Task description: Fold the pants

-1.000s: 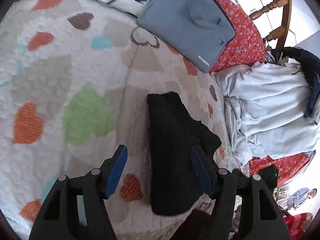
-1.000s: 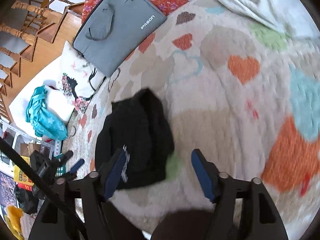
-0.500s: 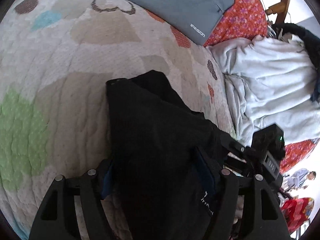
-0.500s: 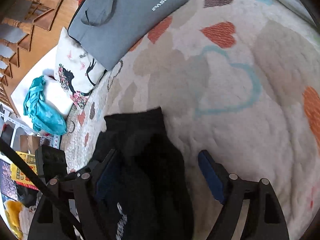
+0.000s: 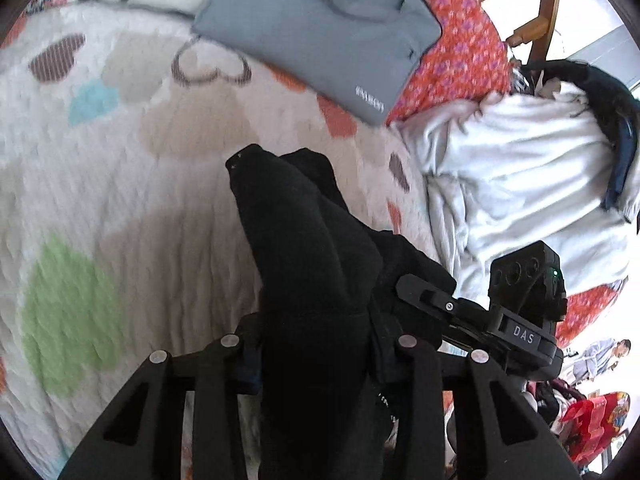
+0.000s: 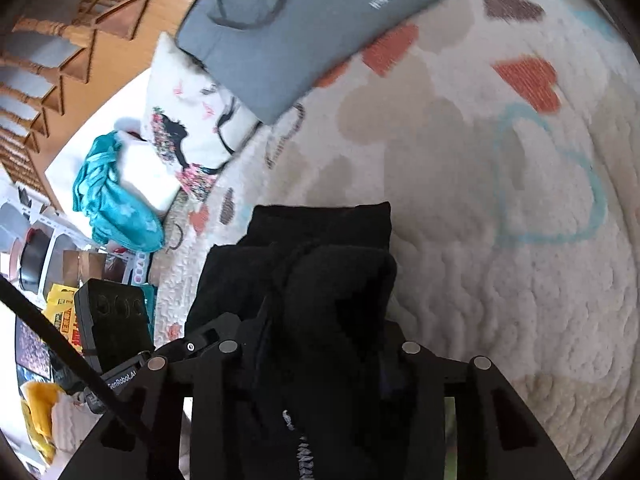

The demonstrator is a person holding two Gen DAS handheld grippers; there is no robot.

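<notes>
At the lower centre of both wrist views, the black pants (image 5: 304,248) are being shown as a bunched, partly doubled bundle lying on the heart-patterned blanket (image 5: 120,184) of a bed. Some folding is judged to be done already, since the cloth is being seen stacked in layers, but the edges are being left uneven, so a further fold and some smoothing are being judged as still outstanding. One end of the bundle is being taken between the fingers of the left gripper (image 5: 320,364), which are closing on it; the fabric is filling the gap. In the right wrist view, the near end of the pants (image 6: 320,280) is likewise being enclosed by the closing fingers of the right gripper (image 6: 316,368), with cloth heaped over them. Farther out, a grey laptop sleeve (image 5: 320,24) is being seen at the top of the frame, and pale crumpled clothing (image 5: 520,184) at the right.
</notes>
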